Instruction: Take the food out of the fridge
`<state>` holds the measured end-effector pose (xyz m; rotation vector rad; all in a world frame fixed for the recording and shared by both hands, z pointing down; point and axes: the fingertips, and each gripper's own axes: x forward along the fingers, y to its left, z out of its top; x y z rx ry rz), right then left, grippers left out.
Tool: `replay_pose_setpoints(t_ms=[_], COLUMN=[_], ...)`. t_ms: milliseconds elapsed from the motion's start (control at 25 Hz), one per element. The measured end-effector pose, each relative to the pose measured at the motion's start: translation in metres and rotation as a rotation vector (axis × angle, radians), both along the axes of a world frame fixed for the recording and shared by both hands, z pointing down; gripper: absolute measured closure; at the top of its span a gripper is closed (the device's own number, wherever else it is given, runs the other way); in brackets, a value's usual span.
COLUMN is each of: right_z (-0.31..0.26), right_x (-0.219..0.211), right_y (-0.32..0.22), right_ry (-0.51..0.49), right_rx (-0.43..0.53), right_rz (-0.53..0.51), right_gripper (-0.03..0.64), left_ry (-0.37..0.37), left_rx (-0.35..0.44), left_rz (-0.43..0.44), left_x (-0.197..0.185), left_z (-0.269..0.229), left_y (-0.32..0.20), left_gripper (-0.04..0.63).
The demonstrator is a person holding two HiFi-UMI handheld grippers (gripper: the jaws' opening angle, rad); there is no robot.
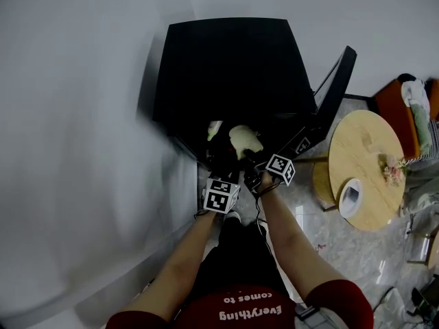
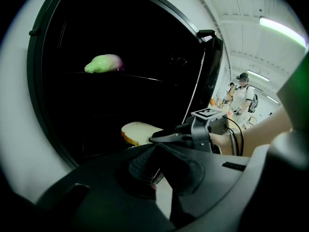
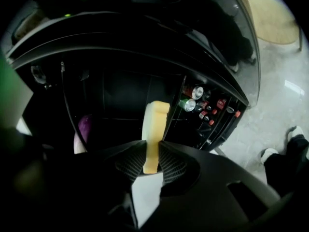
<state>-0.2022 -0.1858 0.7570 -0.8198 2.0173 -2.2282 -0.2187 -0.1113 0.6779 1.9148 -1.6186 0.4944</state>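
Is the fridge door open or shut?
Open. The fridge door stands swung out sideways, drink cans showing in its rack, and the right tongs grip a bread slice at the opening.

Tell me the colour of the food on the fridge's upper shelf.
The food is pale green with a purple end, clearest in the left gripper view.

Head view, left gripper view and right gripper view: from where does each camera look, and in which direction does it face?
Head view: on the person's head, facing steeply down at the black fridge; both forearms and the red shirt show.
Left gripper view: on the left gripper, facing into the open fridge; its shut, empty jaws and the right gripper show.
Right gripper view: on the right gripper, facing the fridge interior; its jaws grip a bread slice.
Shared: both gripper views show that bread slice.
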Motion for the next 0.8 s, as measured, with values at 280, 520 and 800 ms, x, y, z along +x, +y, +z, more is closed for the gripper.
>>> replay_pose_setpoints(t_ms=[280,520,800], right_z=[-0.022,-0.044,-0.074], right_x=[0.003,0.018,0.051], right_y=[0.019,0.037,0.058], right_ry=[-0.087,-0.097,-0.112], right_rx=[-0.003,0.046,0.072], right_rz=[-0.018,-0.065,-0.079], right_gripper=[0.529,0.529,0.529], left_ry=[-0.003,0.038,0.034], left_rx=[0.019,0.045,0.094], left_rz=[0.0,-0.022,-0.006], left_x=[0.004,0.01,0.021], left_z=[-0.017,-0.031,-0.059], left_y=[0.004,0.016,0.038], left_gripper=[0.589,0.589,0.589])
